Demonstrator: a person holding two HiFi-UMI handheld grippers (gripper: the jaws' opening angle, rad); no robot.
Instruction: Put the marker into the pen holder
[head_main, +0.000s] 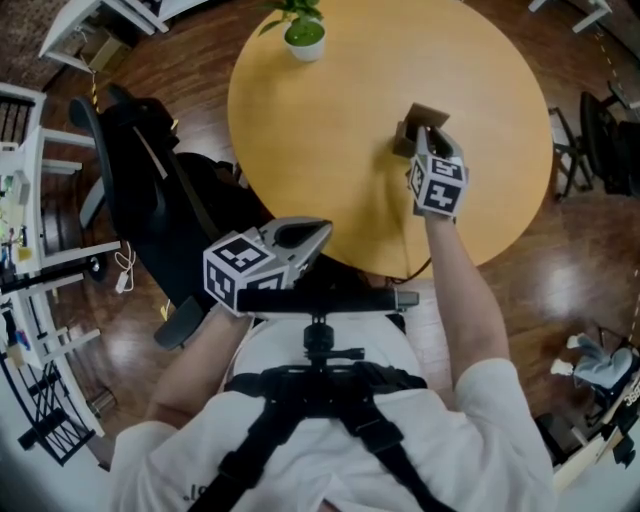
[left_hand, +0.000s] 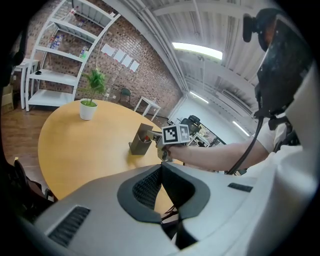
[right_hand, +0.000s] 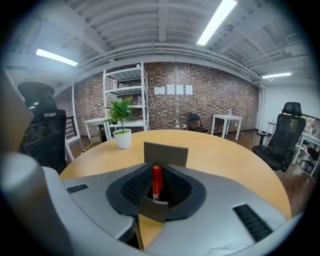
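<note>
A brown square pen holder (head_main: 418, 122) stands on the round wooden table (head_main: 330, 110), right of its middle. My right gripper (head_main: 428, 140) reaches over the holder from the near side. In the right gripper view a red marker (right_hand: 156, 181) stands upright between the jaws of the right gripper (right_hand: 157, 170). The pads sit close against its sides, and its lower end is inside the pen holder (right_hand: 166, 152). My left gripper (head_main: 318, 232) hangs off the table's near edge, shut and empty. The left gripper view shows the pen holder (left_hand: 140, 142) beside the right gripper (left_hand: 161, 145).
A small potted plant (head_main: 304, 30) in a white pot stands at the table's far edge. A black office chair (head_main: 140, 170) sits left of the table. White shelving (head_main: 30, 200) lines the left side. Another black chair (right_hand: 282, 135) stands beyond the table's right side.
</note>
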